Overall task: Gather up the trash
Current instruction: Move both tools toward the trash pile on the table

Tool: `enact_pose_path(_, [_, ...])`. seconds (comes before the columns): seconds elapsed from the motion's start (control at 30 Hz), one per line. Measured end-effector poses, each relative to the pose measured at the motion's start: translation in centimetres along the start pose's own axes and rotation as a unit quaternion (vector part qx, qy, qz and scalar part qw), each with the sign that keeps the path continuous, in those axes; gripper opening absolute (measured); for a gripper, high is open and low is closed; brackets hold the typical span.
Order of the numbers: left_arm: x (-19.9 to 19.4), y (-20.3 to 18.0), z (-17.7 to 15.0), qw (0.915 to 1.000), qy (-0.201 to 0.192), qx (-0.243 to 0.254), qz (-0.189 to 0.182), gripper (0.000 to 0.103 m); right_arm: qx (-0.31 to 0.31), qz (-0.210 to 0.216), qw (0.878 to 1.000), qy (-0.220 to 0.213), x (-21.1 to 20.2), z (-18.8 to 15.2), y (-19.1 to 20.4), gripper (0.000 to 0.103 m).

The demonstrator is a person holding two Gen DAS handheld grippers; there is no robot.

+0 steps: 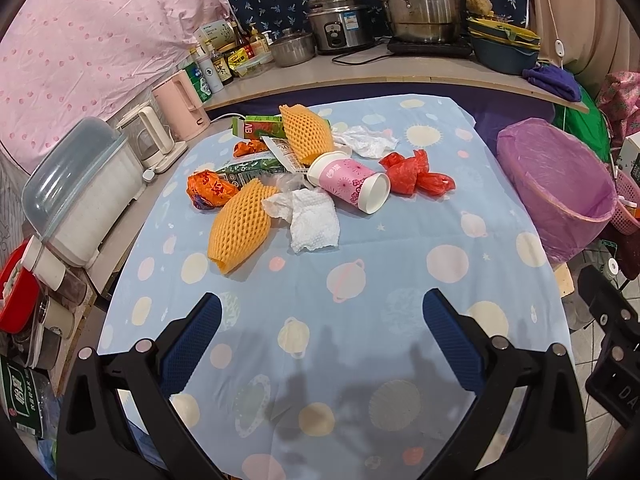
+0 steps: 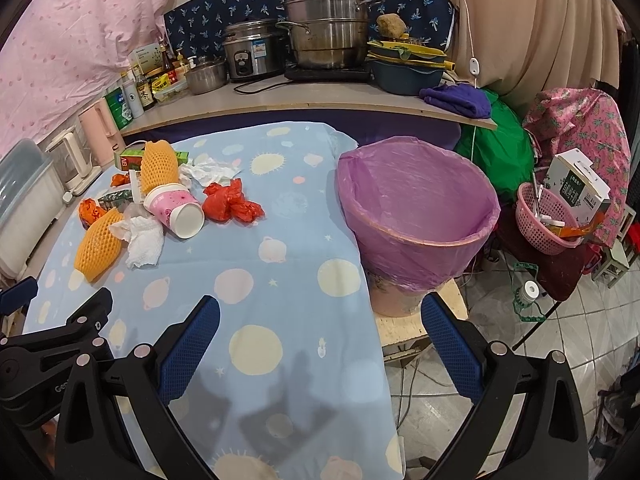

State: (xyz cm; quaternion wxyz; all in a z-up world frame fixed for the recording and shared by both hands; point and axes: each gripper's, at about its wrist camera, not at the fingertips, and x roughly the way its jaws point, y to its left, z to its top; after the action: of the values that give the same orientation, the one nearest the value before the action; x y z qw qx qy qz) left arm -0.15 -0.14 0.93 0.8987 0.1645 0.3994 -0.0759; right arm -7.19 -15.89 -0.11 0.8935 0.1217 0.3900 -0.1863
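A heap of trash lies on the blue tablecloth point(image 1: 320, 280): a pink paper cup point(image 1: 348, 182) on its side, a white tissue point(image 1: 312, 220), two orange foam nets point(image 1: 240, 224), a red plastic bag point(image 1: 416, 174), an orange wrapper point(image 1: 208, 190) and a green carton point(image 1: 260, 126). A bin with a purple liner point(image 1: 560, 184) stands off the table's right edge. My left gripper point(image 1: 322, 312) is open and empty, well short of the heap. My right gripper point(image 2: 320, 316) is open and empty, over the table's right edge near the bin point(image 2: 416, 204). The cup point(image 2: 176, 210) lies to its far left.
Kettles point(image 1: 160, 136) and a white lidded container point(image 1: 84, 200) line the left side. A shelf behind holds pots point(image 1: 420, 0), a rice cooker and bottles. A pink basket point(image 2: 544, 224) and clutter sit on the tiled floor at right.
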Motion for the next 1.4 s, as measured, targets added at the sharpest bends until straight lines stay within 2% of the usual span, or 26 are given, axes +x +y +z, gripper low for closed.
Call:
enact_pose_path(0.3, [-0.8,-0.2,1.1,1.0000,0.000,0.003,-0.001,0.096,0.007,0.001,1.000,-0.005,-0.2,-0.2,-0.6,0.097])
enact_pose_path(0.67, [-1.0,-0.4,0.7,0.9999,-0.011,-0.006,-0.005,0.096,0.008,0.000,1.000,-0.006,-0.2,-0.1,-0.8,0.097])
enact_pose_path(0.9, [-0.8,-1.8,0.5,0.9999,0.000,0.007,-0.008,0.096,0.008,0.001,1.000,-0.006,-0.2,-0.1,-0.8,0.097])
enact_pose_path(1.0, [-0.7,-2.0,0.5,0.9997,0.016,0.009,-0.016,0.096,0.011,0.001,1.000,-0.008,-0.3,0.0,-1.2,0.097])
enact_pose_path(1.13, [-0.1,-1.6,0.6,0.9970,0.068,0.010,-0.035,0.096,0.016,0.000,1.000,-0.009,-0.5,-0.1,-1.8,0.097])
enact_pose_path(1.4, [-0.8,-1.3,0.6,0.9979,0.036,-0.003,-0.054,0.096,0.022,-0.004,1.000,-0.011,-0.7,-0.3,-2.2,0.097])
